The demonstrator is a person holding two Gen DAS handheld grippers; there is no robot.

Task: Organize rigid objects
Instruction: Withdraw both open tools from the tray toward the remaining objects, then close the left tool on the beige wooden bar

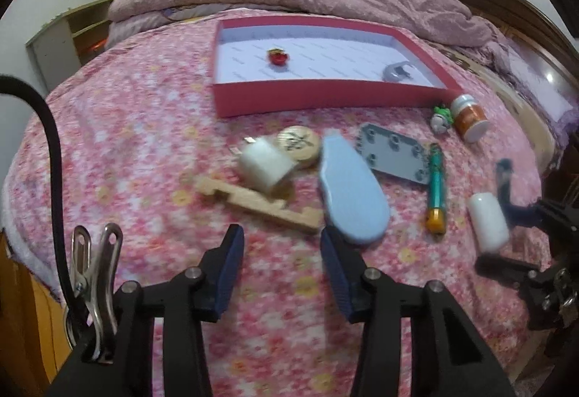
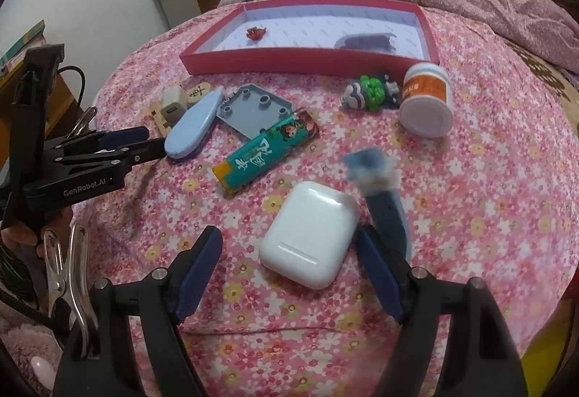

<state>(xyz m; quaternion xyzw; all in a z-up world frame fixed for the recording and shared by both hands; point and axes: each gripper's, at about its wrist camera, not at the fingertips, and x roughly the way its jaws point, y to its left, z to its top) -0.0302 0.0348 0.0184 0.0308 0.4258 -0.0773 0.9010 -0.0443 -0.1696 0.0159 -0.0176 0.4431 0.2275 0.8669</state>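
Right hand-held gripper (image 2: 289,252) is spreading wide around the white earbud case (image 2: 311,234) near the bed's front edge; left hand-held gripper (image 1: 282,241) is gaping, empty, beside the blue case (image 1: 351,187); next, I judge, closing and carrying to the red tray (image 2: 289,59).

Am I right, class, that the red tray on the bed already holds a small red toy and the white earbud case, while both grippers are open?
Not quite. The white earbud case lies on the bedspread outside the red tray, in front of the right gripper, as the right wrist view shows. The small red toy is in the tray, and the left gripper is open too.
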